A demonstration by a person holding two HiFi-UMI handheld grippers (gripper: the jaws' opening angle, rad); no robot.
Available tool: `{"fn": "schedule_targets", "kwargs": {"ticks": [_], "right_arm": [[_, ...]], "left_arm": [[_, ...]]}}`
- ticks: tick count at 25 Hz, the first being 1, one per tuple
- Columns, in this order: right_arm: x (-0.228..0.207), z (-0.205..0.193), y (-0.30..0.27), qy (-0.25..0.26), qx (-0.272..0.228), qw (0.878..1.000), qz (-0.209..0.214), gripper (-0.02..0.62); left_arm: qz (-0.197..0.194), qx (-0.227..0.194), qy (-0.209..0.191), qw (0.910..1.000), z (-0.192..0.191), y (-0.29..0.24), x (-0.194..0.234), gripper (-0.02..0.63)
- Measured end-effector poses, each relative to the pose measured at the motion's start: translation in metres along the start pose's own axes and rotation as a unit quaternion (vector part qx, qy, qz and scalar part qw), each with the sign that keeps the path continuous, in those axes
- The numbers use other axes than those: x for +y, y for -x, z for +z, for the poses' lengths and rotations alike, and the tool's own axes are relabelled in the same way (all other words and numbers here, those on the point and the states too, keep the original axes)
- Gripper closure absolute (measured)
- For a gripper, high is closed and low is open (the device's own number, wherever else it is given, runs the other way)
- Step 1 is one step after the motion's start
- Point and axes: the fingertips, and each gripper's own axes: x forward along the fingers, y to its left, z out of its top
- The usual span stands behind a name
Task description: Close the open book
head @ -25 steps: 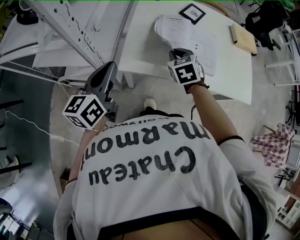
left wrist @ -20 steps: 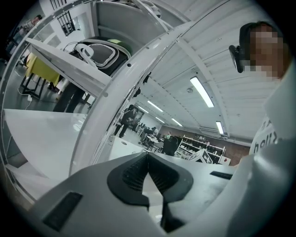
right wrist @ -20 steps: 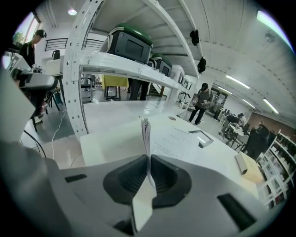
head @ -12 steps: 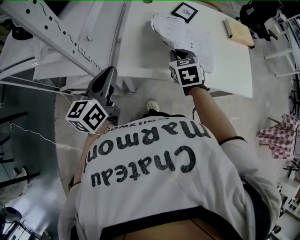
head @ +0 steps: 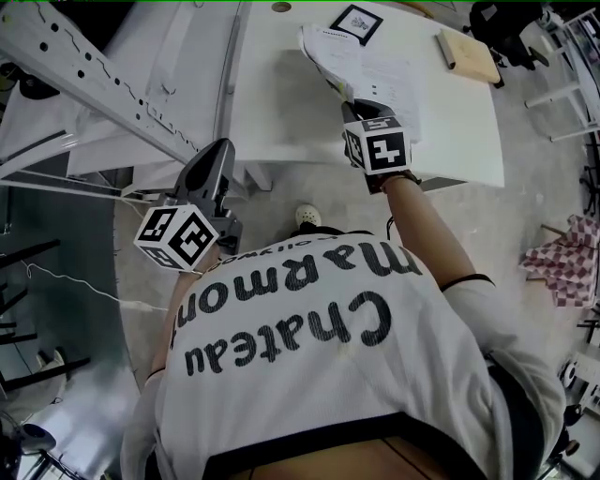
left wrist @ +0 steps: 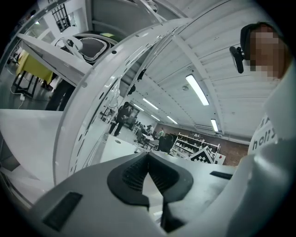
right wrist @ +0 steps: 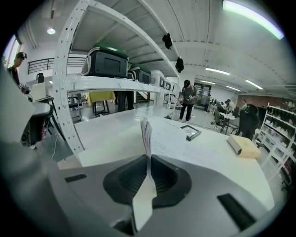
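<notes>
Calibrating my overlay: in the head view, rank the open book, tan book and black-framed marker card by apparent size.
1. open book, clearly largest.
2. tan book.
3. black-framed marker card, only slightly smaller than the tan book; a close call.

The person wears a white T-shirt (head: 309, 375) with large black lettering, a dark wristband (head: 398, 174) and a white shoe (head: 307, 217). The grey left gripper (head: 217, 150) and right gripper (head: 352, 98) each carry a black-and-white marker cube (head: 176, 236) and dark ribbed pads (left wrist: 132, 173).

White table (head: 281, 94), white printed book pages (head: 380, 80), tan block (head: 469, 54), pink checked cloth (head: 565, 267)
</notes>
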Motion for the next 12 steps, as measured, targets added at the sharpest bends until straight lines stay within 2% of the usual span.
{"fn": "schedule_targets", "kwargs": {"ticks": [4, 12], "right_arm": [[-0.005, -0.002, 0.004, -0.028, -0.006, 1.000, 0.003, 0.549], [-0.016, -0.005, 0.012, -0.038, -0.015, 0.999, -0.014, 0.549]], "left_arm": [[-0.003, 0.003, -0.001, 1.0000, -0.003, -0.001, 0.001, 0.581], [-0.009, 0.009, -0.003, 0.9999, -0.004, -0.007, -0.003, 0.581]]}}
